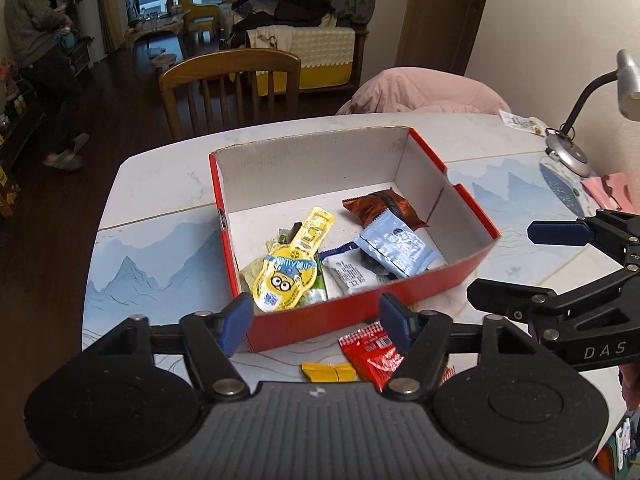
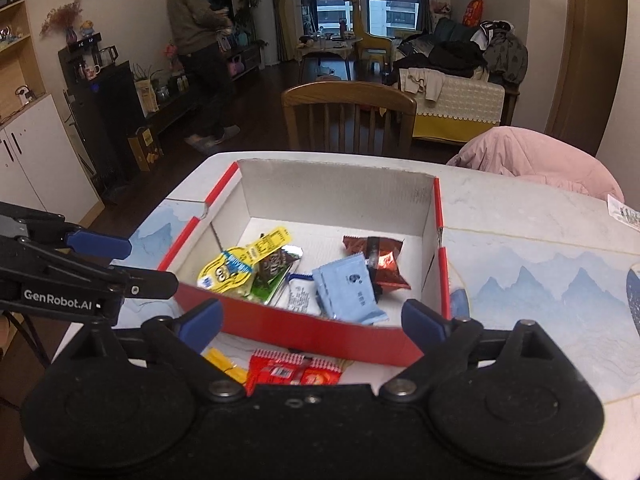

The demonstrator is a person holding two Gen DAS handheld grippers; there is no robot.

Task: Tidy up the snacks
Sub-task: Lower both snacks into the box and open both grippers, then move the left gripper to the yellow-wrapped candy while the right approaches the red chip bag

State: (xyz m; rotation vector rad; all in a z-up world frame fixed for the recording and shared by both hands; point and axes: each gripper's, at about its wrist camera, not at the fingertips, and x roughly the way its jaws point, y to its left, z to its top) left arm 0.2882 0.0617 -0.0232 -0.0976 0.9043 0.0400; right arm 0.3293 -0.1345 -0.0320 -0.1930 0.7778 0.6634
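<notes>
A red cardboard box (image 1: 360,304) (image 2: 320,334) stands on the table and holds several snack packets: a yellow Minion packet (image 1: 288,276) (image 2: 236,266), a light blue packet (image 1: 400,246) (image 2: 346,292), a brown-red packet (image 1: 384,206) (image 2: 382,260) and a white one (image 1: 348,272). A red packet (image 1: 372,354) (image 2: 292,372) and a yellow packet (image 1: 328,372) (image 2: 224,362) lie on the table in front of the box. My left gripper (image 1: 318,322) is open and empty above them. My right gripper (image 2: 312,326) is open and empty over the box's near wall.
A desk lamp (image 1: 592,112) and pink cloth (image 1: 608,188) sit at the table's right. A wooden chair (image 2: 348,116) and a pink jacket (image 2: 532,160) stand behind the table. A person (image 2: 200,48) stands in the room beyond.
</notes>
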